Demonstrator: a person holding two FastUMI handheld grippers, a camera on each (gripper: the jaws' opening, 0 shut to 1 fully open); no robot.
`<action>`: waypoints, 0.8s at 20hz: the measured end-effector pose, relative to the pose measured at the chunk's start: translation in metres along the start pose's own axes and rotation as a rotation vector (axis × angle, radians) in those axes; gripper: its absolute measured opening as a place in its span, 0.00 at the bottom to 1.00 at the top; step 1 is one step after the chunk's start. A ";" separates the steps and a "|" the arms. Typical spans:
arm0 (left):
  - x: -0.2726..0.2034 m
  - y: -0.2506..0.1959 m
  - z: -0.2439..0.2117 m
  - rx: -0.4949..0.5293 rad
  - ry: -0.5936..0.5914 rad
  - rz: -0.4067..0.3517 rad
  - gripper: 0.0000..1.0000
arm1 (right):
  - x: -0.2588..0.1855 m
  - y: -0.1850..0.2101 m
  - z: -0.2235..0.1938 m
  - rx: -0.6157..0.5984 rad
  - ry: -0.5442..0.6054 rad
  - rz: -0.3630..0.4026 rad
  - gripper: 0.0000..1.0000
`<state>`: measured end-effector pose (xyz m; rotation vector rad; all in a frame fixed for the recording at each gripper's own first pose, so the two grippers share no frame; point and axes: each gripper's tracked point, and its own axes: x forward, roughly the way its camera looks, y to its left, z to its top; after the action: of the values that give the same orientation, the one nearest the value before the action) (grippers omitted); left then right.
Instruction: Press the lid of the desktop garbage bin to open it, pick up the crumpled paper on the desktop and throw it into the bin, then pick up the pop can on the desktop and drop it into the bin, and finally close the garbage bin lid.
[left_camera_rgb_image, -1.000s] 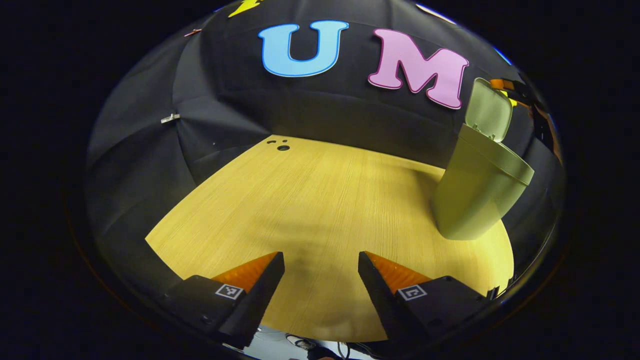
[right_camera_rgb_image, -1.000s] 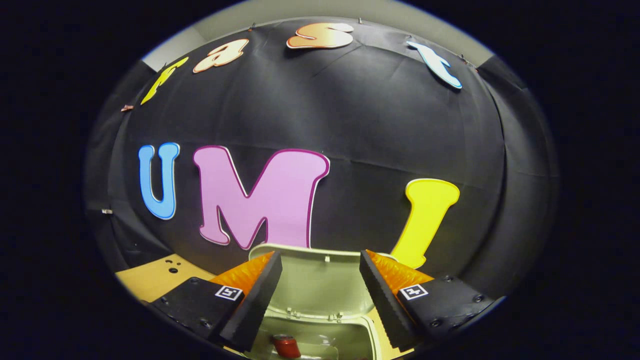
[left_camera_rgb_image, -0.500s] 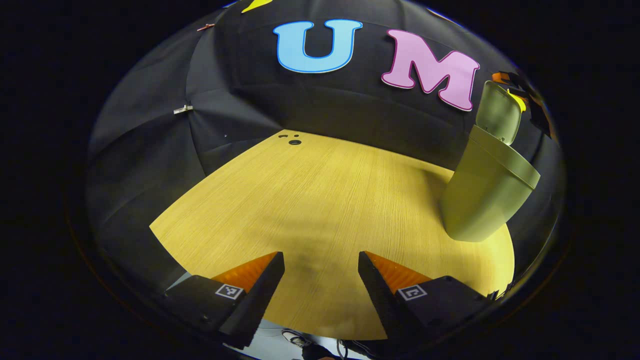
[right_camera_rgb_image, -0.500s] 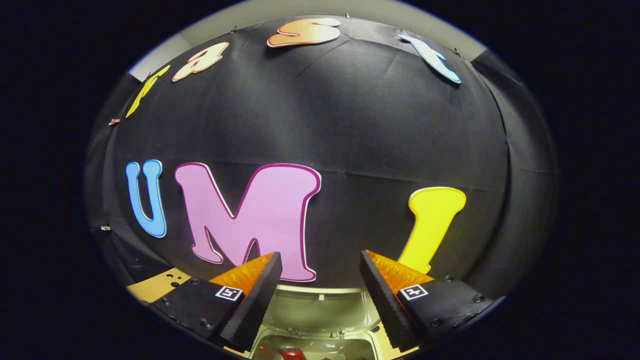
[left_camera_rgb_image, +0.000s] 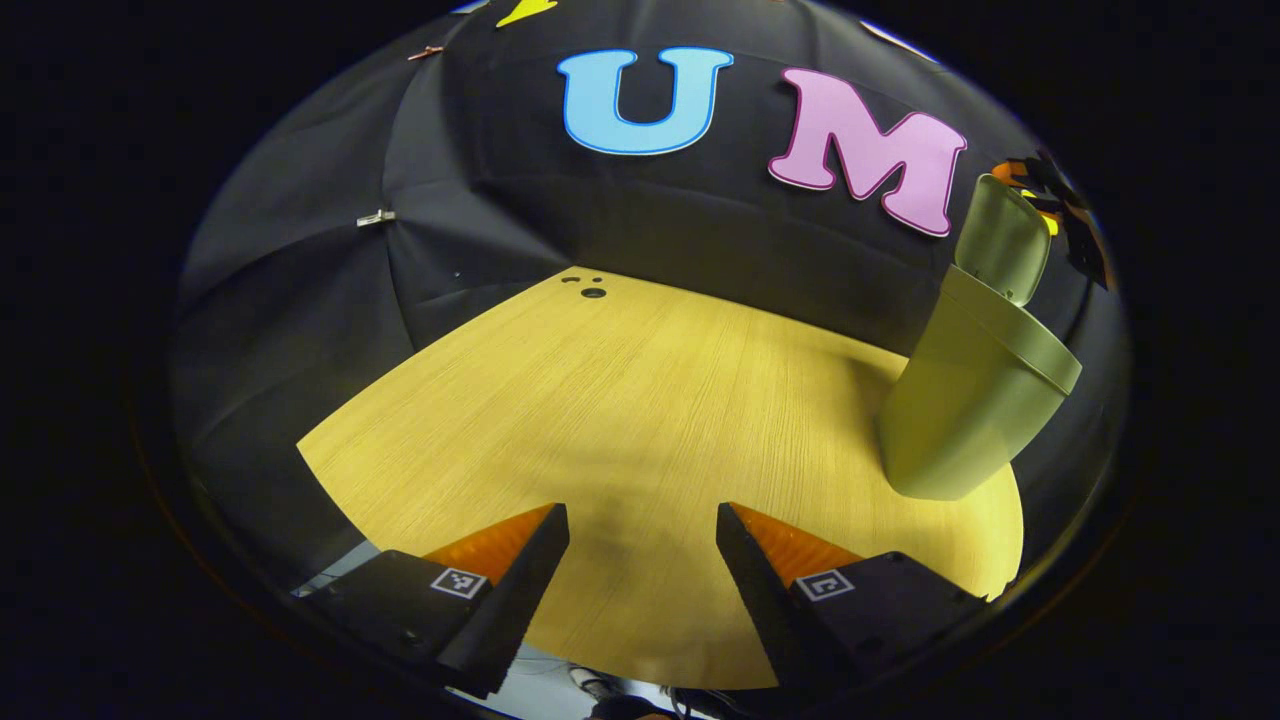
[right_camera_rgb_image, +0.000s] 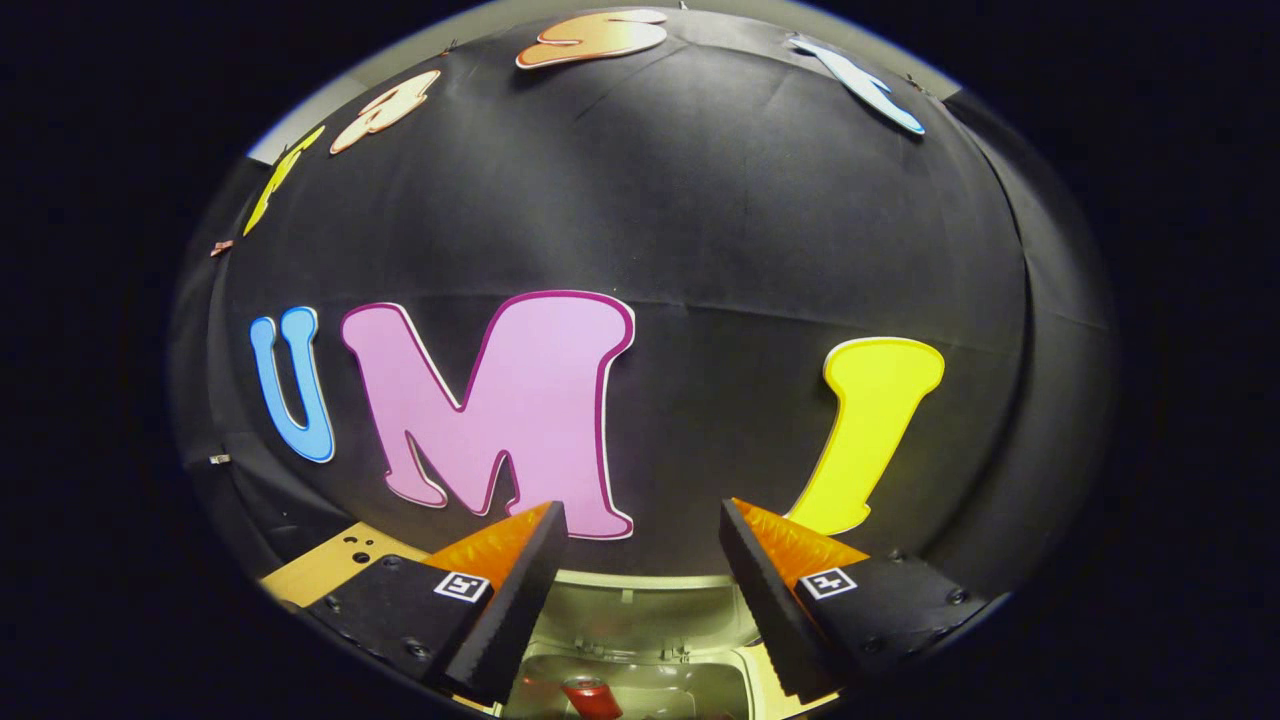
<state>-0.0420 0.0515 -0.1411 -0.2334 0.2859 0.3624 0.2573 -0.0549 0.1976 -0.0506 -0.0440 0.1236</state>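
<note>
My left gripper (left_camera_rgb_image: 642, 560) hangs over bare desktop (left_camera_rgb_image: 640, 400), fingers wide, holding nothing. The garbage bin (left_camera_rgb_image: 965, 400) stands at 2 o'clock, lid (left_camera_rgb_image: 1003, 238) up. My right gripper (right_camera_rgb_image: 642, 565) (also spread wide, empty) sits above the bin (right_camera_rgb_image: 640, 640), pop can (right_camera_rgb_image: 590, 695) inside at 6 o'clock.

The pale wooden bench (left_camera_rgb_image: 640, 400) lies bare; the olive-green plastic bin (left_camera_rgb_image: 965, 410) blocks its right side, upright hinged lid (left_camera_rgb_image: 1000, 238) leaving the mouth open.
</note>
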 end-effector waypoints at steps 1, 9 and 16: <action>0.001 -0.001 0.002 0.007 -0.006 -0.005 0.96 | -0.008 0.001 -0.004 -0.008 0.007 -0.004 0.96; -0.011 -0.007 0.028 0.121 -0.053 -0.115 0.96 | -0.076 0.008 -0.050 0.006 0.072 -0.029 0.96; -0.012 0.000 0.002 0.101 0.000 -0.149 0.96 | -0.113 0.011 -0.100 0.015 0.159 -0.033 0.97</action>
<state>-0.0523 0.0484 -0.1360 -0.1543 0.2839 0.2004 0.1488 -0.0628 0.0923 -0.0448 0.1145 0.0865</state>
